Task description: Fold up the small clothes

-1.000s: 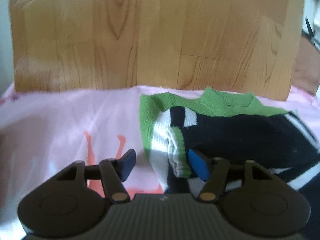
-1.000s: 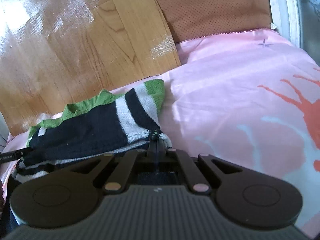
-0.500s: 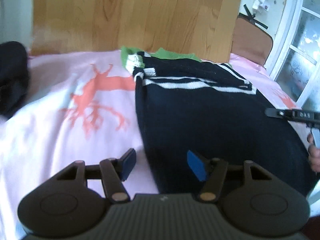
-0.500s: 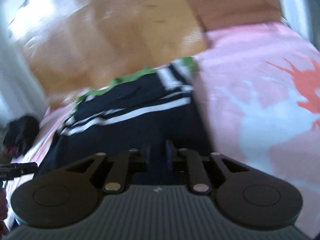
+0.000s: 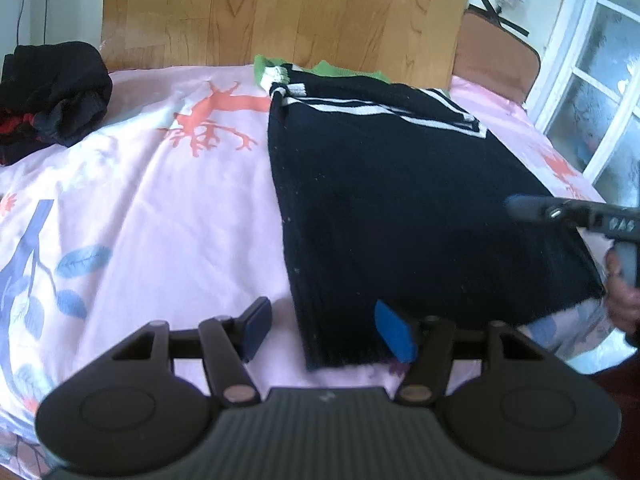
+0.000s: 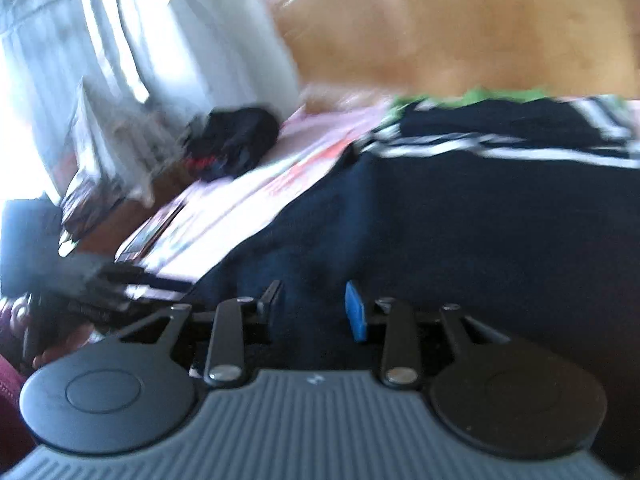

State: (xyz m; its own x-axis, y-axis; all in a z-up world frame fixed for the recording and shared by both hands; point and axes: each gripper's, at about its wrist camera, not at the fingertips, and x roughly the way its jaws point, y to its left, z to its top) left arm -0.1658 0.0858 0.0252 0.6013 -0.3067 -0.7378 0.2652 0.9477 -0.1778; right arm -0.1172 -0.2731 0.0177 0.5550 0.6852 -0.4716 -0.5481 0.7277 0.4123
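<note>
The sweater (image 5: 400, 200) lies flat on the pink bed (image 5: 160, 208), long axis 12 to 6 o'clock, green collar toward the wooden headboard (image 5: 280, 12). Left gripper (image 5: 324, 330): jaws apart, empty. Right gripper (image 6: 314, 308): jaws opening, gripping nothing. Window (image 5: 600, 80) at 2 o'clock.

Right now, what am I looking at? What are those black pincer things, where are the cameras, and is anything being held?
No robot here: a person holds a two-finger gripper in each hand, each with a camera looking along its fingers. One picture comes from the left gripper, the other, blurred, from the right gripper. Both look over a bed with a pink sheet. On it lies a dark sweater with white stripes and green trim, its sleeves folded in. A dark bundle of clothes sits at the far corner. The left gripper is open and holds nothing. The right one's jaws are opening over the sweater, gripping nothing.
</note>
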